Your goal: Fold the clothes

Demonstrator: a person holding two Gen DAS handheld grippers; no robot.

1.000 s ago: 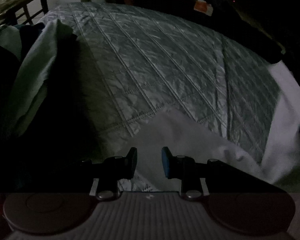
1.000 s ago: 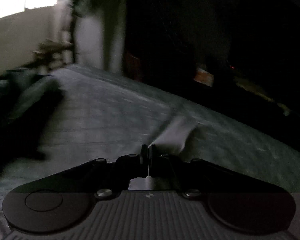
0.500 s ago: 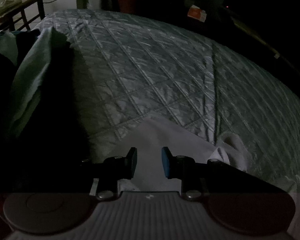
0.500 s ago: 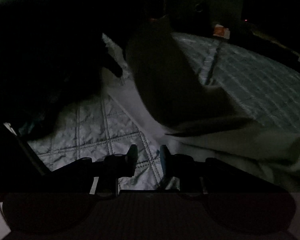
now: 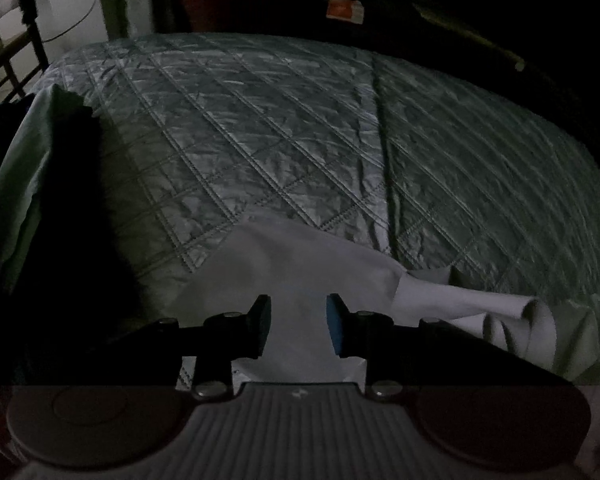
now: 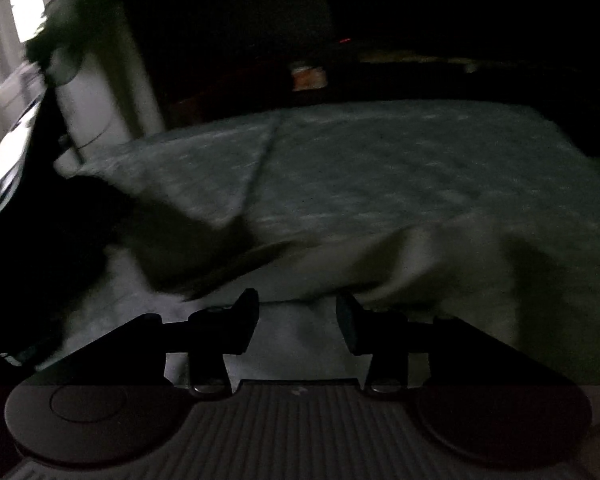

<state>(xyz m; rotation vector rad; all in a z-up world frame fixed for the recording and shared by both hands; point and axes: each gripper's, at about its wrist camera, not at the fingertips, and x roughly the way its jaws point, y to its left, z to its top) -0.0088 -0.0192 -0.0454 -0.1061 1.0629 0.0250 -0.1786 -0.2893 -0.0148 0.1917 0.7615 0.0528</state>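
A white garment (image 5: 296, 264) lies on the grey quilted bedspread (image 5: 284, 128), with a rumpled end at the right (image 5: 536, 324). My left gripper (image 5: 298, 326) is open and empty just above its near part. In the blurred right wrist view the same pale garment (image 6: 420, 264) lies bunched ahead of my right gripper (image 6: 297, 322), which is open and empty. One flap of it (image 6: 204, 256) stretches left.
A pile of pale green and dark clothes (image 5: 24, 168) lies at the bed's left side. A chair frame (image 5: 8, 52) stands beyond it. Dark furniture with an orange-labelled item (image 5: 344, 10) stands behind the bed. The room is dim.
My right gripper has opened and let go of the white garment, which has dropped onto the bed. The left gripper stayed open and shifted slightly over the garment.
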